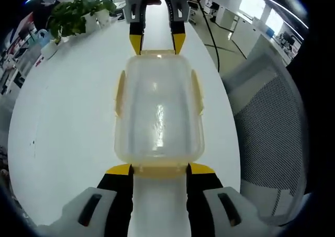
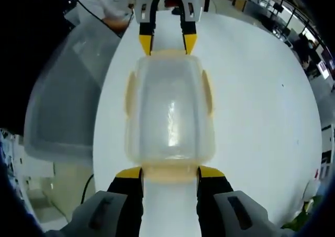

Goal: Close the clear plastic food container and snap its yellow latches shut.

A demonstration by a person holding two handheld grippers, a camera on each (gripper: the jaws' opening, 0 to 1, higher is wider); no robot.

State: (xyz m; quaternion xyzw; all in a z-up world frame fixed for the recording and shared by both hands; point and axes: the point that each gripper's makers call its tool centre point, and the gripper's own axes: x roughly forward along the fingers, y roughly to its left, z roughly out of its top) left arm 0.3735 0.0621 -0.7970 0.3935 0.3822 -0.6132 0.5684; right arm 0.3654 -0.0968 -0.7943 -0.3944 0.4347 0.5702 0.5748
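Potted plant (image 1: 78, 12) sits far left on the white worktop (image 1: 68, 116). Mid-worktop is the clear plastic food container (image 1: 158, 111), lid on, yellow latches (image 1: 120, 93) flared out. Left gripper (image 1: 158, 169) and right gripper (image 2: 170, 172) sit at opposite ends, jaws spread wide around the end latches. Mesh chair (image 1: 272, 132) on the right.

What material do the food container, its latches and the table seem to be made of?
Container: probably clear plastic, slightly frosted; the white table shows through it and a glare streak runs along its top.
Latches: pale yellow, translucent, likely a similar plastic.
Table: white, smooth, matte; laminate or painted board, I cannot tell which.
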